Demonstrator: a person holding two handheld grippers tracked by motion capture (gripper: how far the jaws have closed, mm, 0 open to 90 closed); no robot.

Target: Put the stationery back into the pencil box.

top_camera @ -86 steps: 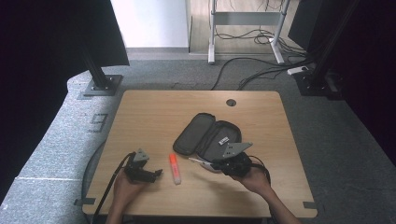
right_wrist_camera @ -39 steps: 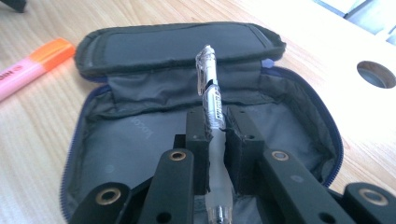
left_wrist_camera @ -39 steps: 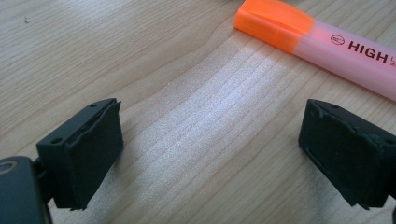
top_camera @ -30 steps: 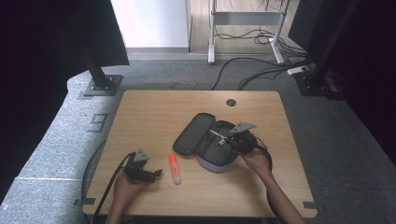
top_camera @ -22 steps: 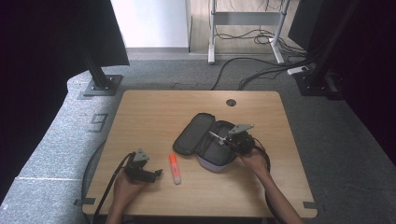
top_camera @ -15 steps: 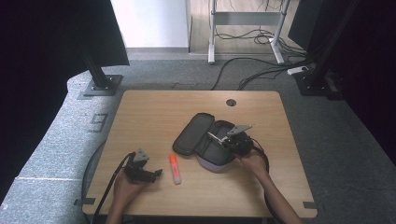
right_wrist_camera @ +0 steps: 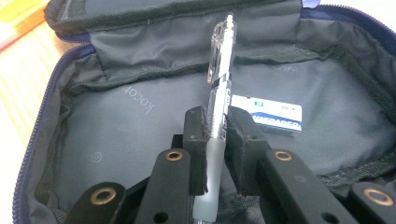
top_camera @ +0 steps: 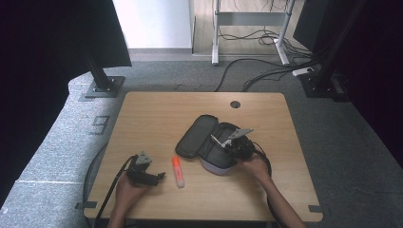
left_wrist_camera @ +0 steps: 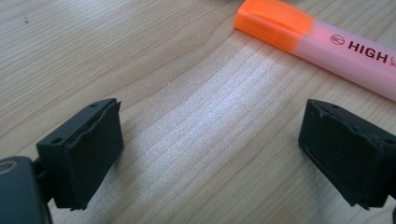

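Note:
An open dark pencil case (top_camera: 192, 137) lies at mid-table, its grey lining (right_wrist_camera: 130, 135) spread wide in the right gripper view. My right gripper (top_camera: 227, 142) hovers over the case's open half, shut on a clear pen (right_wrist_camera: 221, 60) that sticks out past the pads (right_wrist_camera: 196, 135) and points into the case. A white eraser (right_wrist_camera: 271, 114) lies on the lining behind the pen. An orange-capped pink highlighter (top_camera: 177, 171) lies on the table left of the case. My left gripper (top_camera: 159, 176) rests near the front edge, open, with the highlighter (left_wrist_camera: 317, 44) just beyond its empty pads (left_wrist_camera: 88, 149).
The wooden table (top_camera: 157, 114) has a round cable hole (top_camera: 235, 104) near its far edge. Black stands (top_camera: 100, 78) and loose cables (top_camera: 266, 71) are on the grey floor beyond. The person's forearms come in from the near edge.
The right gripper carried the pen from the table in front of the case to above its open half, then edged slightly left. The left gripper and highlighter stayed put.

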